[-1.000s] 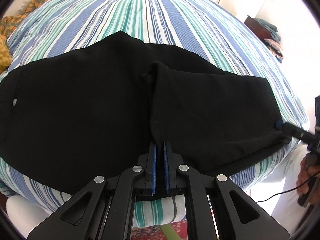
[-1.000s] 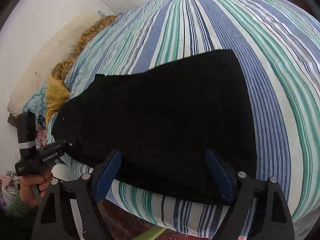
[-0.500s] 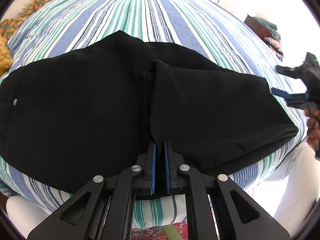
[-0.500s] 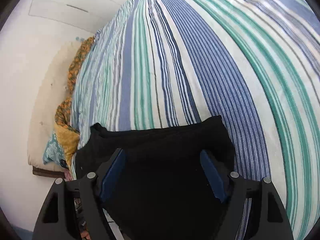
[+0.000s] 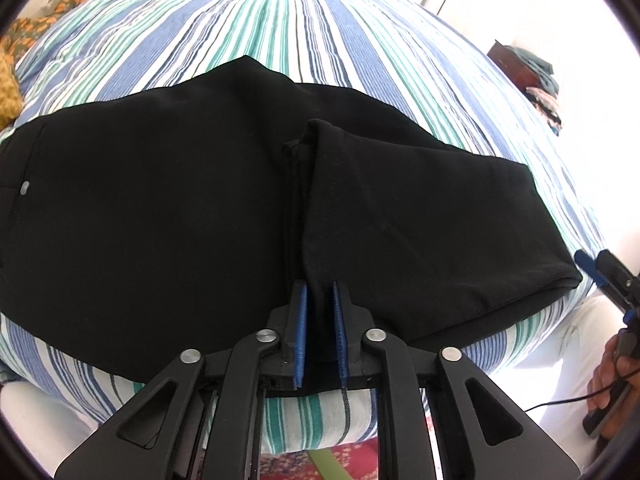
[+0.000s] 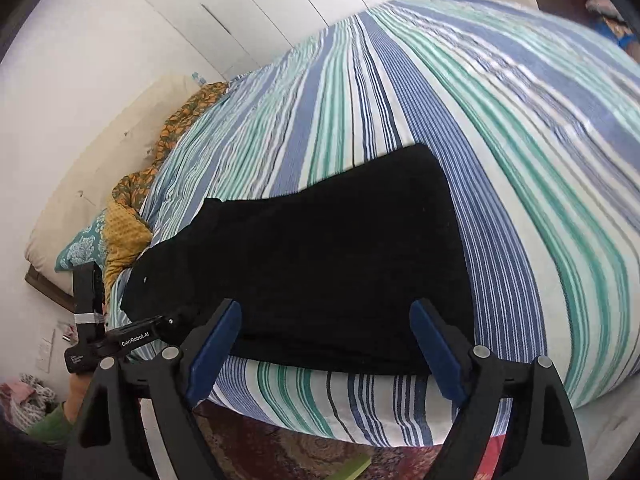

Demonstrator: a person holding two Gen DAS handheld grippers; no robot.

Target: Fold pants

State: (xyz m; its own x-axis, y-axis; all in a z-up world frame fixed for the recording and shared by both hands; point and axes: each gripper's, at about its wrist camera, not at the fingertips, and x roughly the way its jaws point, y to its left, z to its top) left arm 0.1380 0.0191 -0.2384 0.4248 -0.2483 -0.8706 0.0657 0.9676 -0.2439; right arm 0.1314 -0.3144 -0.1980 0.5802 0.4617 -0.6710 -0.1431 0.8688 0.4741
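Observation:
Black pants (image 5: 160, 200) lie across the striped bed, with the leg ends folded back over the middle; in the right wrist view the pants (image 6: 320, 260) show as a flat dark slab. At the near edge my left gripper (image 5: 319, 292) has its jaws opening, and the folded cuff edge still lies between the blue pads (image 5: 301, 332). The same left gripper (image 6: 160, 322) shows at the pants' far end. My right gripper (image 6: 326, 306) stands wide open just off the bed's near edge, at the folded end, with nothing held. It also shows as the right gripper (image 5: 600, 276) in the left wrist view.
The striped sheet (image 5: 320, 20) covers the whole bed. An orange floral blanket (image 6: 132, 184) and a pillow (image 6: 80, 200) lie at the head. A dresser with clothes (image 5: 532, 72) stands beyond the bed. A patterned rug (image 6: 280, 448) lies below. A person's hand (image 5: 608, 384) holds the right gripper.
The left gripper's pads have parted a little around the cuff edge. The right gripper swung up over the bed and came back to the folded end's near edge. The pants have not shifted.

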